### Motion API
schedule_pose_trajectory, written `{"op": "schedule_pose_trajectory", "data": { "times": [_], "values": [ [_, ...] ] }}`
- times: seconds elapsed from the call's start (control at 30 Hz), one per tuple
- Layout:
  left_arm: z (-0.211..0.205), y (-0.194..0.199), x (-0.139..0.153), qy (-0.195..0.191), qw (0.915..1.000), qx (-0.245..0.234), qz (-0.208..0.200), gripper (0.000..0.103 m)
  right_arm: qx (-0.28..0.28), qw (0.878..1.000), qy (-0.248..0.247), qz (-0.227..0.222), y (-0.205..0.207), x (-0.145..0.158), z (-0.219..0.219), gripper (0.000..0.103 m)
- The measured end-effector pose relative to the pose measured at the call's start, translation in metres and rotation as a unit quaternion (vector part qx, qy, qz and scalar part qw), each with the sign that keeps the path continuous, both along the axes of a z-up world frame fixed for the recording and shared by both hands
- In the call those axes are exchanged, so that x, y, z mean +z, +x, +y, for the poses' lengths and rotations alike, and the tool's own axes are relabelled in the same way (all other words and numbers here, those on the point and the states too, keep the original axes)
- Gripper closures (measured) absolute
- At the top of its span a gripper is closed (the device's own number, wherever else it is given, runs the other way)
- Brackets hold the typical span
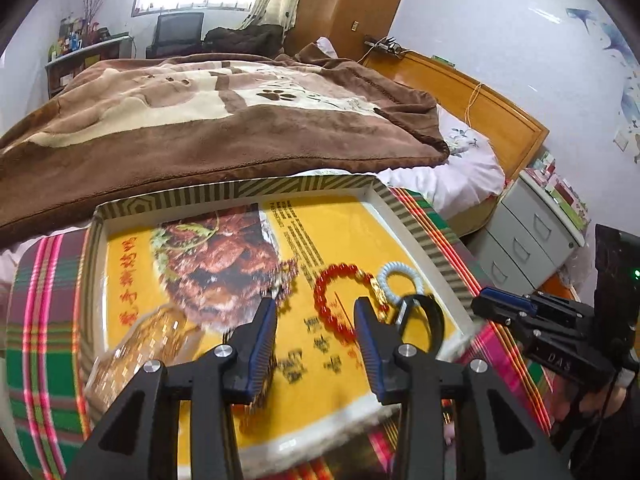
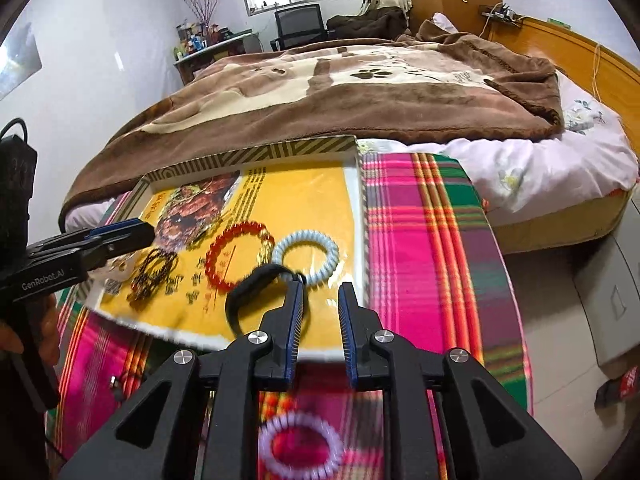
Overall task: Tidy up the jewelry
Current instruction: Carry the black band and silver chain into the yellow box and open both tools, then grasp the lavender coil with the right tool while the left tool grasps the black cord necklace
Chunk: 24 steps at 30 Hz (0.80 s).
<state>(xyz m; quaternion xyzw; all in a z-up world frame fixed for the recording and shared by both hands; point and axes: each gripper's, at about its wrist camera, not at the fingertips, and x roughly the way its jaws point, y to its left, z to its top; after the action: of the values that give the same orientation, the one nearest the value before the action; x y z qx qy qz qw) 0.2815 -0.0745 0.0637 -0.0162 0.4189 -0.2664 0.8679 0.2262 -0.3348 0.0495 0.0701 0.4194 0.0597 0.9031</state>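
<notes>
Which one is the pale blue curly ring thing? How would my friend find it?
Look at the shallow tray with the yellow printed sheet, lying on the plaid cloth beside the bed. Near its right side, next to the red bead bracelet, lies the pale blue spiral coil band. It alone is a light, springy coil; the others are round beads or a black strap.

My fingers (image 2: pixel 294 320) carry ribbed blue pads; glossy red bead bracelet (image 2: pixel 236 254); fuzzy brown blanket (image 2: pixel 360 92); woven plaid cloth (image 2: pixel 424 248).
</notes>
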Motion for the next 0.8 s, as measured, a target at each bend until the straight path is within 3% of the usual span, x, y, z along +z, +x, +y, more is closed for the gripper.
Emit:
{"op": "schedule_pose_trajectory", "data": {
  "times": [0.17, 0.3, 0.53, 0.8],
  "values": [
    [0.011, -0.034, 0.007, -0.007, 0.9999, -0.005, -0.011, 0.059, 0.003, 1.000, 0.000, 0.016, -0.031, -0.009, -0.012, 0.080],
    [0.017, -0.060, 0.011, -0.022, 0.9996, -0.005, -0.014, 0.059, 0.018, 0.999, -0.009, 0.031, -0.050, -0.020, -0.013, 0.065],
    [0.020, -0.091, 0.016, -0.037, 0.9991, -0.011, -0.019, 0.055, 0.026, 0.998, -0.008, 0.050, -0.059, -0.037, -0.013, 0.065],
    [0.019, -0.101, 0.013, -0.036, 0.9992, -0.011, -0.014, 0.055, 0.038, 0.997, -0.033, 0.053, -0.062, -0.043, -0.004, 0.065]
  ]
}}
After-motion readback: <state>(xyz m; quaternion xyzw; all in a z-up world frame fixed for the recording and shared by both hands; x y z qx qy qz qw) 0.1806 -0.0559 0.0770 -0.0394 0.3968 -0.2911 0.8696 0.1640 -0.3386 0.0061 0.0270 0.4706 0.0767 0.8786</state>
